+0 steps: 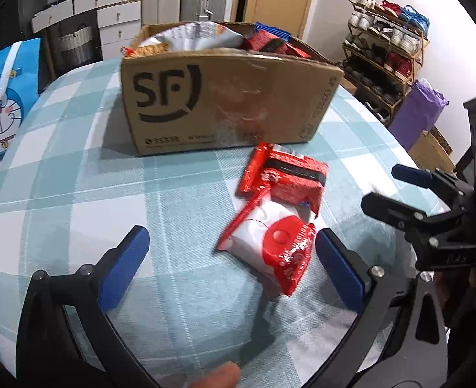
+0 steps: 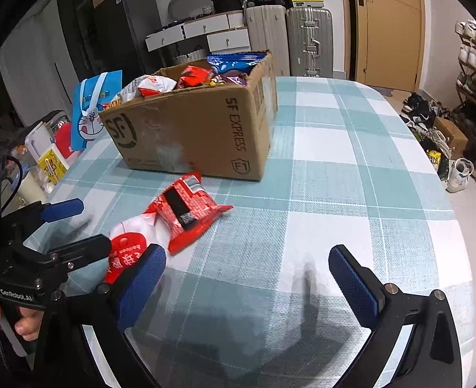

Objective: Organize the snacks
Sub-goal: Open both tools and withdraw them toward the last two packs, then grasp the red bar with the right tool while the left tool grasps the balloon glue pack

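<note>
Two snack packets lie on the checked tablecloth in front of a cardboard SF box (image 1: 225, 97) (image 2: 202, 135) full of snacks. The nearer one is a white-and-red packet (image 1: 270, 242) (image 2: 131, 245); a red packet (image 1: 289, 177) (image 2: 186, 213) overlaps its far end. My left gripper (image 1: 231, 249) is open, its blue pads either side of the white-and-red packet without gripping it. My right gripper (image 2: 247, 268) is open over bare cloth to the right of the packets, and shows at the right edge of the left wrist view (image 1: 390, 187).
A blue cartoon gift bag (image 1: 2, 103) (image 2: 92, 110) stands at the table's left edge beside the box. Cups and small items (image 2: 44, 165) crowd the left. Suitcases (image 2: 306, 38), drawers and a shoe rack (image 1: 386, 55) stand beyond the table. A person's fingers (image 2: 27, 323) hold the left handle.
</note>
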